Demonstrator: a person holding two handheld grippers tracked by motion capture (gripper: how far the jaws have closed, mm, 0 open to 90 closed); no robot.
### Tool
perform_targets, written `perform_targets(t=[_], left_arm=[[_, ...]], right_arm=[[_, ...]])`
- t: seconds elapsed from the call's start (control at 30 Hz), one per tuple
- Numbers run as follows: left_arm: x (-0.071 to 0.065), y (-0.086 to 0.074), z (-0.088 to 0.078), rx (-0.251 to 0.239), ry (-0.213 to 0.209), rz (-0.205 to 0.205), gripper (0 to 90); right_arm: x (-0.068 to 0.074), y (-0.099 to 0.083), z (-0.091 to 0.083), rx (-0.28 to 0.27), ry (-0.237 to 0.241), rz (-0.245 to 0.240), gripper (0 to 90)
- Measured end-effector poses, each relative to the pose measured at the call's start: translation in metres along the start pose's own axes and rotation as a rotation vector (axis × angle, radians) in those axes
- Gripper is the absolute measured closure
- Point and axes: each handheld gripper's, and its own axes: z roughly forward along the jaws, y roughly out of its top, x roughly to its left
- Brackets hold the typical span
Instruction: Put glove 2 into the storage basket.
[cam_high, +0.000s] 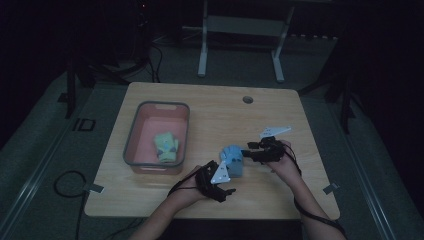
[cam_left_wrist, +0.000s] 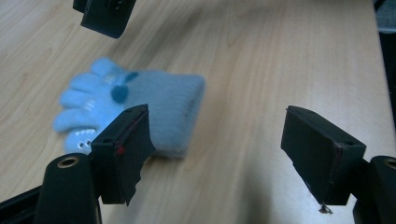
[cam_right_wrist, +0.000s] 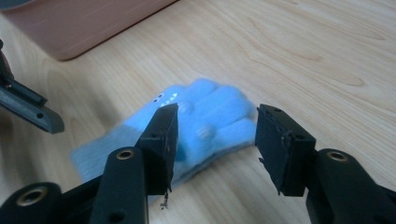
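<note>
Both handheld black two-jaw grippers flank a light blue knitted glove (cam_high: 232, 159) lying flat on the pale wooden table (cam_high: 220, 107). Left gripper (cam_left_wrist: 217, 156) hangs at the glove's near-left corner, jaws standing apart with nothing between them; in its own view the glove sits just off its left jaw, cuff end toward it and fingers pointing away. Right gripper (cam_right_wrist: 215, 147), on the glove's right, is also open and empty, its jaws set either side of the glove's fingertip end without pressing on it.

From the high view, the glove's long axis runs roughly from the person's side toward the far edge, so each tool meets it from one flank. The right gripper (cam_high: 250, 148) appears the nearer of the two and better lined up for a pinch; the left gripper (cam_high: 225, 189) would have to shift sideways onto the cuff.

Left of the glove stands a grey-rimmed pink plastic bin (cam_high: 150, 111), just beside it, holding a green knitted glove (cam_high: 166, 146). Bare tabletop stretches beyond and to the right of the blue glove, while the near table edge lies close behind the left gripper, leaving little room to draw back.
</note>
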Motion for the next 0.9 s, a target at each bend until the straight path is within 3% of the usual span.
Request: perform_targets(t=[0.17,0.23,0.27,0.47,0.57,0.83,0.9], left_arm=[[0.005,0.007,0.006,-0.011,0.024,0.052,32.6],[0.005,0.007,0.006,-0.011,0.024,0.052,34.2],[0.006,0.010,0.014,0.004,0.045,0.096,37.7],[0.010,0.010,0.028,0.044,0.058,0.137,40.6],[0.010,0.009,0.034,0.090,0.072,0.172,40.6],[0.011,0.005,0.044,0.122,0.068,0.178,45.5],[0.014,0.006,0.046,0.141,0.088,0.162,53.9]], right_arm=[[-0.006,0.004,0.005,-0.014,-0.005,0.023,46.5],[-0.007,0.005,0.007,-0.013,-0.006,0.027,46.4],[-0.009,0.006,0.013,-0.008,-0.002,0.041,43.6],[-0.017,0.003,0.031,0.011,-0.004,0.088,40.6],[-0.021,0.001,0.038,0.026,-0.003,0.114,40.7],[-0.023,-0.004,0.051,0.059,0.010,0.129,37.3],[-0.020,-0.004,0.056,0.078,0.008,0.124,34.5]])
